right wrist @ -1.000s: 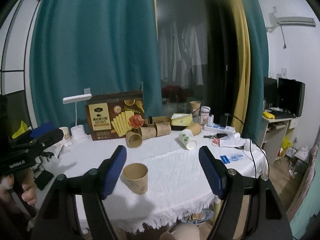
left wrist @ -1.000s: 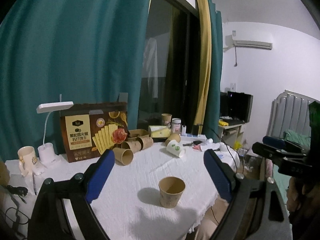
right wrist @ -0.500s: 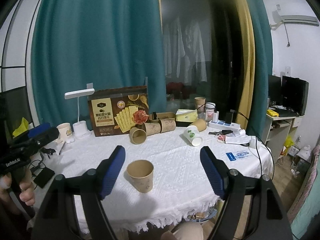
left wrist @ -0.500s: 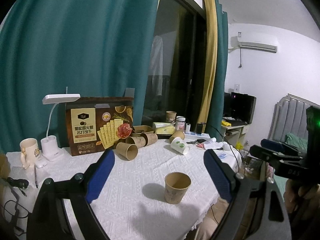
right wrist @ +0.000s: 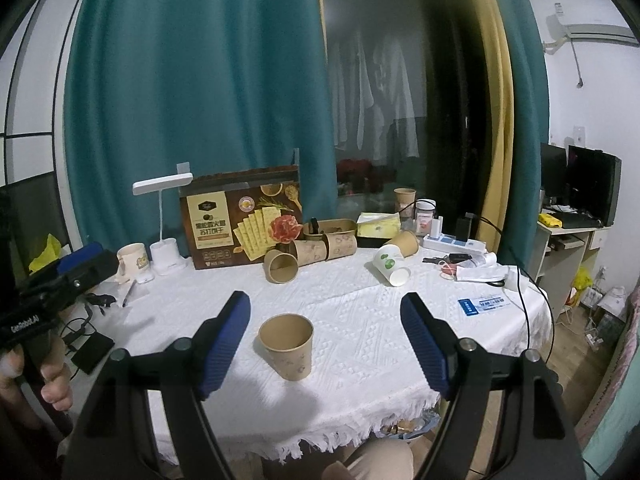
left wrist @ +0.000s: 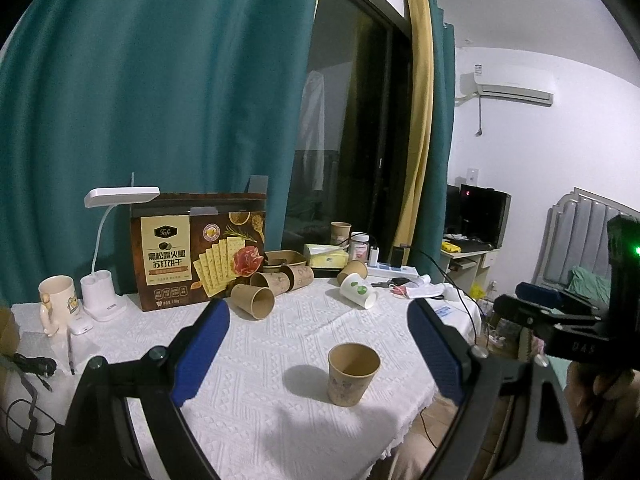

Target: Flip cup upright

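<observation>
A brown paper cup (left wrist: pixel 352 376) (right wrist: pixel 288 348) stands upright, mouth up, on the white tablecloth near the table's front edge. My left gripper (left wrist: pixel 317 310) is open, its blue pads wide apart, and the cup sits ahead of it, untouched. My right gripper (right wrist: pixel 325 300) is also open. Its jaws have just been opening, and nothing is held between them. The cup stands free beyond its left finger (right wrist: pixel 224 344). Each gripper also shows at the side of the other's view: the right gripper (left wrist: pixel 540 312) and the left gripper (right wrist: pixel 60 276).
Several brown cups (left wrist: pixel 254 300) (right wrist: pixel 280 266) and a white cup (left wrist: pixel 358 290) (right wrist: pixel 392 264) lie on their sides farther back. A cracker box (left wrist: pixel 200 252), desk lamp (left wrist: pixel 120 200) and mug (left wrist: pixel 56 300) line the back left. A power strip (right wrist: pixel 452 244) and cables sit back right. The fringed table edge (right wrist: pixel 360 428) is close.
The right gripper's pads stand a little wider apart than a second ago. The upright cup has stayed put. Both views have shifted slightly.
</observation>
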The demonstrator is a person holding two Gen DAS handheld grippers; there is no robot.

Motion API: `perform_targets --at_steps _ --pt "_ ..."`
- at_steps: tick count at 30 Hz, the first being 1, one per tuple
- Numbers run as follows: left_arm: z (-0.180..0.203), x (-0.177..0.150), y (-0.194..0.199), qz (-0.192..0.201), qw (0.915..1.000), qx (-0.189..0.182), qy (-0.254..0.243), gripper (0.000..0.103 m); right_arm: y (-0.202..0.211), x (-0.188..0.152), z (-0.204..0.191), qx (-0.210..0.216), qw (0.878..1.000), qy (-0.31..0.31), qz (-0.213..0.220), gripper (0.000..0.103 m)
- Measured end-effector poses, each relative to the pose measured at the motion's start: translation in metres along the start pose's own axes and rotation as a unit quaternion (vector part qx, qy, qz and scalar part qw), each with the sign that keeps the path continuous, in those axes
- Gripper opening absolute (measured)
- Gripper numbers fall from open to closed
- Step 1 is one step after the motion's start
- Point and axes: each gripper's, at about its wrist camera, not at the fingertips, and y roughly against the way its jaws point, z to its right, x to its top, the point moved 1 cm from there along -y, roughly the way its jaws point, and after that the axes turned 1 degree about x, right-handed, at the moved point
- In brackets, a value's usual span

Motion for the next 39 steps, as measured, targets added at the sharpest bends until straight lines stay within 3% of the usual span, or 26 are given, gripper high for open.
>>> perform_targets --at_steps 39 --pt "0.0068 -0.0019 0.0008 -0.005 1.0000 -0.003 -0.003 0.091 0.0000 -0.0019 0.0013 0.002 1.000 0.000 -0.001 0.076"
